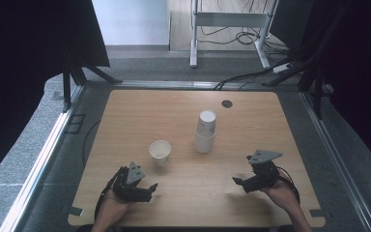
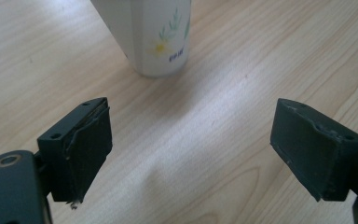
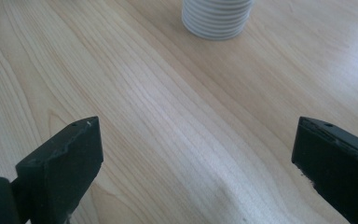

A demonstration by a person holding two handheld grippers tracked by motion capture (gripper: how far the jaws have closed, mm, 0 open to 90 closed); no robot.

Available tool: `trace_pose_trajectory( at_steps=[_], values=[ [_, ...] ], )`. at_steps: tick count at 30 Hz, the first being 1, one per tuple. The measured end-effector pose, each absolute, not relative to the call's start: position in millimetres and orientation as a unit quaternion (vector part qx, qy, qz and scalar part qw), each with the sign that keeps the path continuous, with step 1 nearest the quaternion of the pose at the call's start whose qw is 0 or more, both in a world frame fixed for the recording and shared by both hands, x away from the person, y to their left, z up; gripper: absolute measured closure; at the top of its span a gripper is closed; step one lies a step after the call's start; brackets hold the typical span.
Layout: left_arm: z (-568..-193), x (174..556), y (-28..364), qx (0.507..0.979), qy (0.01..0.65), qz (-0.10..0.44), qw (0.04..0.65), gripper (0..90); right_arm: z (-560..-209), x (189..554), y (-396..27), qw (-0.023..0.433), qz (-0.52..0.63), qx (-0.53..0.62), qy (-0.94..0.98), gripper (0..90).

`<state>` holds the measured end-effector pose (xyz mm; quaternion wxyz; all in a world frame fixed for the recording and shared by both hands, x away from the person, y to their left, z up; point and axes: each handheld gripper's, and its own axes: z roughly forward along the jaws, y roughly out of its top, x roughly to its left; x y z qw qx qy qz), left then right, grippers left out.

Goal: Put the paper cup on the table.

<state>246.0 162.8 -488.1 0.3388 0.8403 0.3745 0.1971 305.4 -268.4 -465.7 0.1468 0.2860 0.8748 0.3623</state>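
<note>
2 tools hover open-jawed before paper cups on a wooden counter (image 1: 125,111).
Left tool (image 1: 150,189) and right tool (image 1: 238,182) are spread and empty; the single cup (image 1: 160,152) stands just ahead of the left, the cup stack (image 1: 206,131) mid-counter. Light, thin-walled, crushable: pinch gently at the rim.

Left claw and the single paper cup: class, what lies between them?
Only bare wooden table, seen in the left gripper view, between the open left claw and the cup.
</note>
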Motion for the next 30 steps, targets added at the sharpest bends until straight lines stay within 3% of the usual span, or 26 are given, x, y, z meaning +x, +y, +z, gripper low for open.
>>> trace_pose_trajectory(
  at_steps=[16,22,30],
  values=[
    [-512,250,156,0.861,0.371,0.173,0.301,12.6,-503,300,-265,0.141,0.317,0.29,0.892,1.9],
    [-516,255,162,0.852,0.39,0.127,0.325,12.7,-513,302,-265,0.129,0.319,0.295,0.892,0.0],
    [-520,254,166,0.85,0.375,0.133,0.346,12.7,-520,303,-270,0.122,0.354,0.306,0.875,0.0]
  ],
)
